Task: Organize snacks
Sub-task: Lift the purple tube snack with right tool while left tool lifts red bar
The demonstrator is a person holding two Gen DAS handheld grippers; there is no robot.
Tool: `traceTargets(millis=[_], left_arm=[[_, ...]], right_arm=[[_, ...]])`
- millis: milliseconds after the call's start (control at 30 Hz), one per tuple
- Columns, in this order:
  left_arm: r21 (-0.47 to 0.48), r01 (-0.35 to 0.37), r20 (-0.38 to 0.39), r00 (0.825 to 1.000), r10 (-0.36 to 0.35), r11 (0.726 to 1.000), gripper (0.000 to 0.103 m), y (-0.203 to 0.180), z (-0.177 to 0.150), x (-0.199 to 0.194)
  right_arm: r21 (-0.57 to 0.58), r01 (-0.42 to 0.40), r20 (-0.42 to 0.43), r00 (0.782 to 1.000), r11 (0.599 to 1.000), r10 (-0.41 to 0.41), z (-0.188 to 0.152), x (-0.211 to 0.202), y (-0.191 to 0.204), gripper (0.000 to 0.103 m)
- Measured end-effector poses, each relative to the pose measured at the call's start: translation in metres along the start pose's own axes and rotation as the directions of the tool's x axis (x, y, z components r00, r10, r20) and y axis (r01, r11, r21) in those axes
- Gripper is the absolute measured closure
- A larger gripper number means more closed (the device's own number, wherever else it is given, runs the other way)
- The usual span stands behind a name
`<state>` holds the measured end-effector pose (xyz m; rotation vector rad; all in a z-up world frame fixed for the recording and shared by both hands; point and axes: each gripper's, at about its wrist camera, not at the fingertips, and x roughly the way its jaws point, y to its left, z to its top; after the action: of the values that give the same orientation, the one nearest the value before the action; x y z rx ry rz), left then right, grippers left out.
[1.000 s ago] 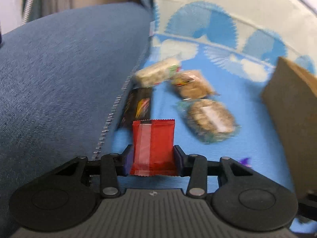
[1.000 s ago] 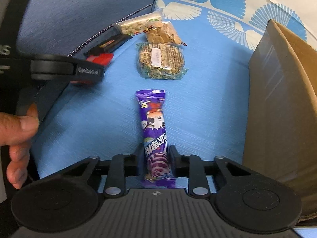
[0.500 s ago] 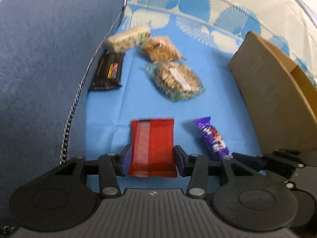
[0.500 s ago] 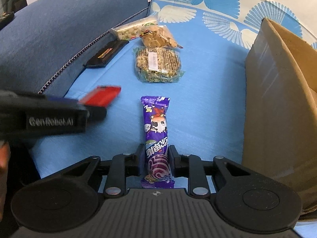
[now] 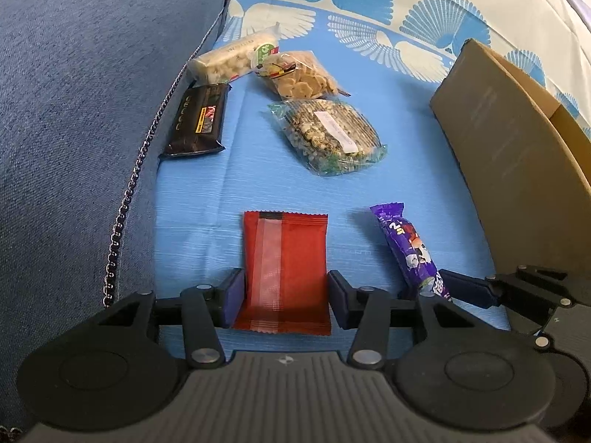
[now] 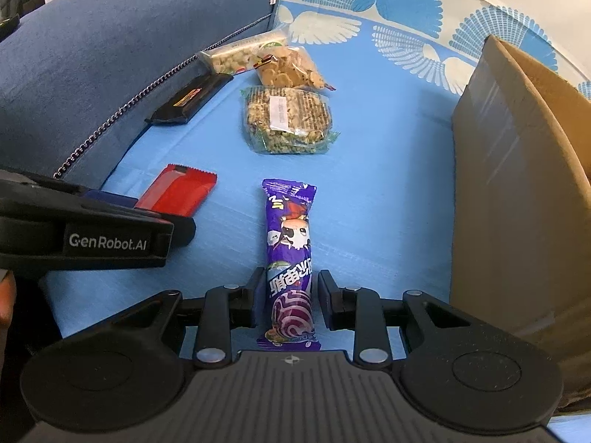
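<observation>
A red snack packet [image 5: 284,258] lies flat on the blue cloth [image 5: 258,184] between the pads of my left gripper [image 5: 286,295]. Its jaws are opening and the pads stand just beside the packet's edges. To its right lies a purple snack packet [image 6: 290,236] between the fingers of my right gripper [image 6: 291,295], with a thin gap on each side. The right wrist view shows the red packet [image 6: 177,192] and the left gripper's fingers [image 6: 110,197] at the left. In the left wrist view the purple packet [image 5: 406,243] lies at the right.
Farther back lie a black bar [image 5: 197,123], a pale nut bar [image 5: 236,59], a cracker bag [image 5: 299,77] and a granola pack [image 5: 328,133]. An open cardboard box [image 5: 498,147] stands at the right. A dark blue cushion [image 5: 74,110] borders the left.
My left gripper has tipped down and brought the red packet onto the cloth beside the purple one. Both pairs of jaws have widened off their packets.
</observation>
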<state>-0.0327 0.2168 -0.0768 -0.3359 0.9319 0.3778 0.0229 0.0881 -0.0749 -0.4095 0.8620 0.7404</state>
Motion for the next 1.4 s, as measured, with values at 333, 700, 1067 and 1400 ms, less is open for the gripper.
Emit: traceTargets(millis=[333,700,1067,1400], left_arm=[[-0.006,0.017,0.013,1.000,-0.017,1.000,0.055,0.002,0.000,-0.002],[0.007,0.017,0.001,1.000,-0.017,1.000,0.053,0.000,0.000,-0.001],[-0.010,0.047,0.065,0.997,-0.046,0.999,0.056,0.004,0.000,-0.010],[-0.015,0.079,0.126,0.989,-0.076,0.997,0.056,0.005,-0.001,-0.020]], right_arm=[[0.017,-0.025,-0.013,1.000,1.000,0.025,0.002,-0.001,-0.003,0.077],[-0.015,-0.033,-0.020,0.999,0.999,0.033,0.002,0.000,0.000,0.077],[-0.024,-0.033,0.024,0.999,0.999,0.034,0.005,-0.008,0.001,0.081],[-0.012,-0.039,0.066,0.997,0.999,0.039,0.007,-0.020,-0.005,0.081]])
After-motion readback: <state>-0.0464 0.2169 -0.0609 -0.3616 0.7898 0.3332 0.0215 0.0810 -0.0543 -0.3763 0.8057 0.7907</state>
